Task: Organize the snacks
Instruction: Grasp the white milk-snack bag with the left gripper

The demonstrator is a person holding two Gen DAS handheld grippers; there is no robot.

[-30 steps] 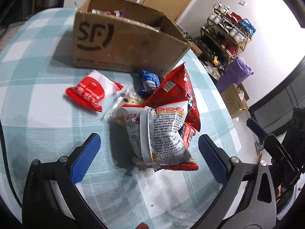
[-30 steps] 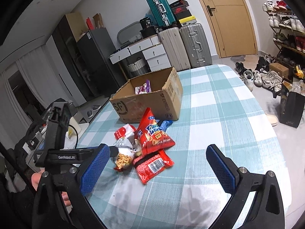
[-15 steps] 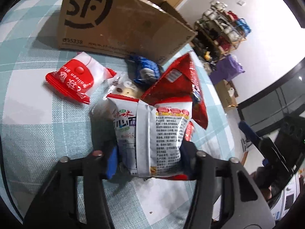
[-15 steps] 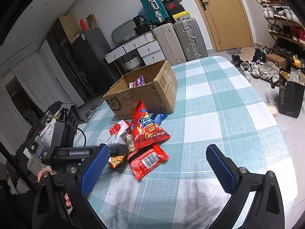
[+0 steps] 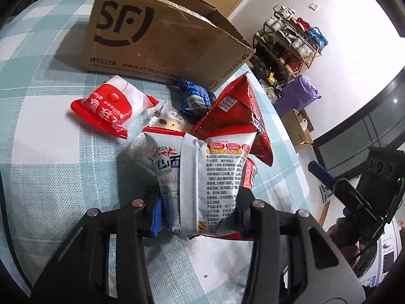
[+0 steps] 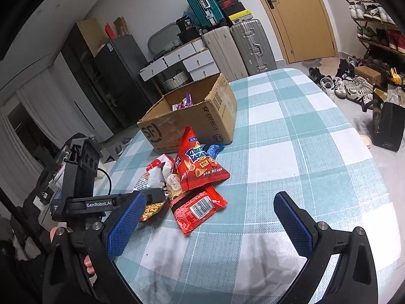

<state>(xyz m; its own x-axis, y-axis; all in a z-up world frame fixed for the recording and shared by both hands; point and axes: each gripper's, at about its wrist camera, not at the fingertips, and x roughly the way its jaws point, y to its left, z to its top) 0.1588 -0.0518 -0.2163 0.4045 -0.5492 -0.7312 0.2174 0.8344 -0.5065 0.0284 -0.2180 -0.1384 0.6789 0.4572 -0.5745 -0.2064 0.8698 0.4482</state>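
Observation:
My left gripper point(image 5: 198, 215) is shut on a white and silver snack bag point(image 5: 202, 177), pinching its lower end on the checked tablecloth. Behind that bag lean a red triangular crisp bag point(image 5: 238, 111), a small blue packet point(image 5: 195, 96) and a red-and-white packet point(image 5: 111, 109). The open cardboard box point(image 5: 157, 35) stands beyond them. In the right wrist view the same pile shows: the red crisp bag point(image 6: 197, 164), a flat red packet point(image 6: 197, 207), and the left gripper point(image 6: 152, 196) reaching in from the left. My right gripper point(image 6: 210, 223) hovers open over the cloth, nothing between its fingers.
The cardboard box point(image 6: 192, 116) holds a purple snack point(image 6: 183, 102). The round table's edge point(image 6: 379, 152) curves away on the right. Suitcases point(image 6: 238, 45), drawers and a shoe rack point(image 6: 374, 25) line the room beyond. A person's hand point(image 6: 55, 233) grips the left tool.
My left gripper moved in and down onto the white snack bag and went from wide open to shut on it. The right gripper stayed open and nearly still.

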